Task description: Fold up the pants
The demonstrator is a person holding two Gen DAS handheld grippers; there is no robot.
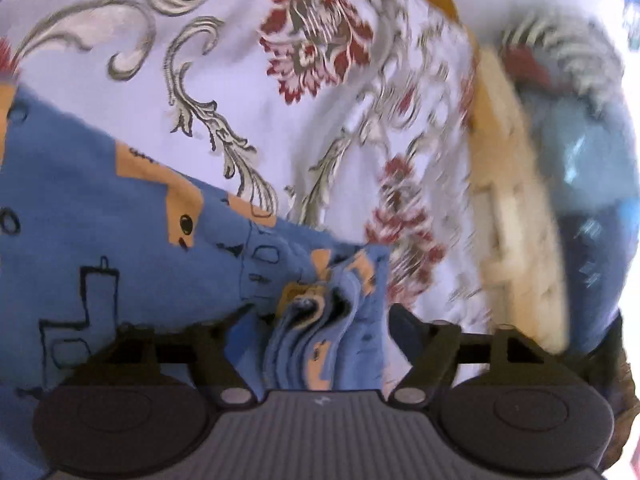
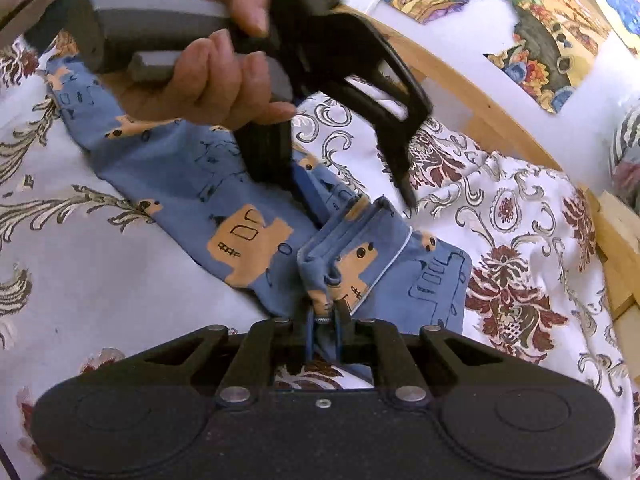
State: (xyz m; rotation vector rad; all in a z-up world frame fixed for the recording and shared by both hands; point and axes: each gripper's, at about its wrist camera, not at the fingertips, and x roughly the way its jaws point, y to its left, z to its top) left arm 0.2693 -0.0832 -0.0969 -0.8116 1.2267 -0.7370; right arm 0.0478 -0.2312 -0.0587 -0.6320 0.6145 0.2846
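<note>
The pants lie on a bed covered with a white floral bedspread. They are blue, with orange vehicle shapes and thin black drawings. In the right wrist view one long part stretches from the far left, under the person's hand, toward the middle, and a second flat part lies to the right of the middle. Between them the cloth is gathered into a bunch of several layers.

The fold seems to be under way, not finished. The fabric is already doubled at the gathered end, but the long part is still spread out and nothing is stacked into a neat packet yet. What is left, as I judge it, is to carry the held end over and lay it flat, then perhaps one more fold.

The left tool is held above the pants. In its own view a thick wad of blue layers sits between its fingers, which look pressed on it, though this view is blurred on the right side. The right tool has its fingers close together, clamped on a small corner of the same bunch.

Counted: one pair of pants, two tools, one hand visible, one bedspread. A wooden bed frame runs along the far right, and a colourful printed cloth lies beyond it.
</note>
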